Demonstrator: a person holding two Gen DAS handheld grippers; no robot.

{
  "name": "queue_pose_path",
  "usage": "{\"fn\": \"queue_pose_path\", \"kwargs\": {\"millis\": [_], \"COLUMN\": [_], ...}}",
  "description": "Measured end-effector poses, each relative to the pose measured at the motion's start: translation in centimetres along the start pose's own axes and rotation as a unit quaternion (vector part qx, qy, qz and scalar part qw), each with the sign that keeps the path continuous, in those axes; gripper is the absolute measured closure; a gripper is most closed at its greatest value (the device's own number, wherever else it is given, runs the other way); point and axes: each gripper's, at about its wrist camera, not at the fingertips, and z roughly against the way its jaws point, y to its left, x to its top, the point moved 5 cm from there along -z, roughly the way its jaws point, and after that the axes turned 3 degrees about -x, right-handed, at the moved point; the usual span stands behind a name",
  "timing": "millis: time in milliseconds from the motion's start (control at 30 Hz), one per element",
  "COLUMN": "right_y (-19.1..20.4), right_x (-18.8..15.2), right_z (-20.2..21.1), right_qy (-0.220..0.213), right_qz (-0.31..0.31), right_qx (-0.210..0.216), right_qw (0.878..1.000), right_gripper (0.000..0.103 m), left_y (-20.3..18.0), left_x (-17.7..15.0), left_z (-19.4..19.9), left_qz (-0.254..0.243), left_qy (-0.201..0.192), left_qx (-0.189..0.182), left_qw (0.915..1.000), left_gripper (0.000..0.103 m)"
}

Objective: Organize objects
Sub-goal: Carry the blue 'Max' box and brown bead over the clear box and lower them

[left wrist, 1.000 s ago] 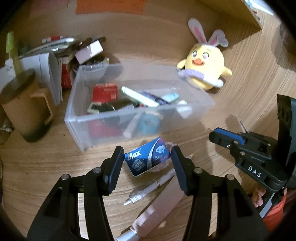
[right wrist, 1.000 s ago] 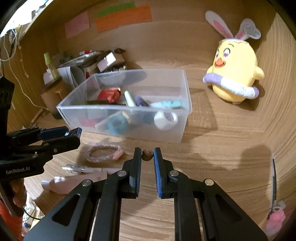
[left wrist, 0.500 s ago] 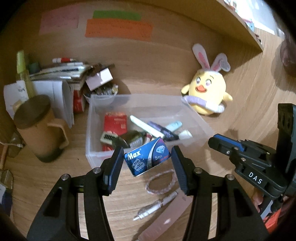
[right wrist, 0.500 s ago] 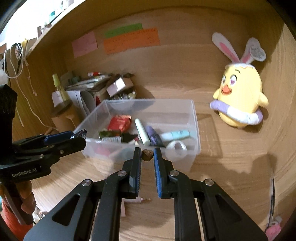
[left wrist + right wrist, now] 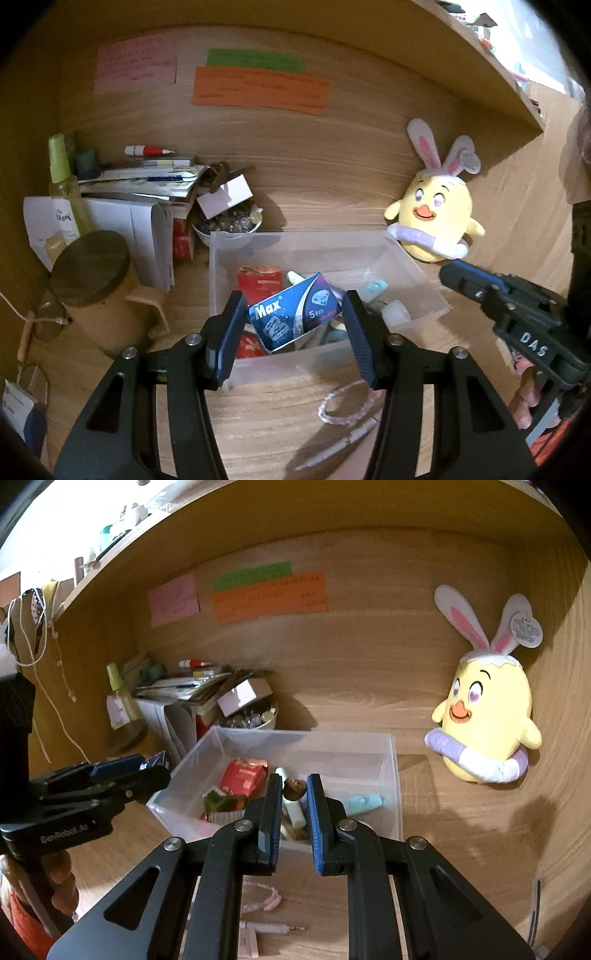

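Note:
My left gripper [image 5: 293, 314] is shut on a small blue "Max" box [image 5: 295, 312] and holds it above the front of the clear plastic bin [image 5: 417, 280]. My right gripper [image 5: 293, 794] is shut on a small brown object [image 5: 293, 789] and holds it above the same bin [image 5: 395, 775]. The bin holds a red packet [image 5: 243, 777], pens and several other small items. A pink braided bracelet [image 5: 345, 402] and a pen-like item [image 5: 332, 448] lie on the desk in front of the bin. Each gripper shows in the other's view, the right [image 5: 513, 314] and the left [image 5: 96, 786].
A yellow bunny-eared plush [image 5: 487, 716] sits at the back right. A lidded brown mug [image 5: 99, 288], a green bottle [image 5: 62, 184], stacked papers and boxes [image 5: 147, 184] and a bowl of small items [image 5: 232, 225] crowd the back left. Sticky notes [image 5: 258, 85] hang on the back wall.
Both grippers have risen and moved forward over the bin, each still holding its object. The bracelet and pen now lie below and in front of the bin.

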Motion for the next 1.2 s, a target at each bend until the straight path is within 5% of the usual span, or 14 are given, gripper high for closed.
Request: {"fn": "queue_pose_path", "kwargs": {"millis": [633, 1200], "right_y": [-0.4, -0.6], "right_x": [-2.7, -3.2], "right_z": [-8.0, -9.9], "right_qy": [0.090, 0.111], "right_qz": [-0.003, 0.000], "right_qx": [-0.006, -0.010], "right_qw": [0.996, 0.994], "right_gripper": [0.091, 0.091], "left_y": [2.0, 2.1], "left_x": [-0.5, -0.7], "left_z": [-6.2, -8.9], "left_qz": [0.003, 0.000], "left_qy": [0.060, 0.085], "left_qx": [0.021, 0.029], "left_qw": [0.9980, 0.9959], "left_gripper": [0.050, 0.050]}}
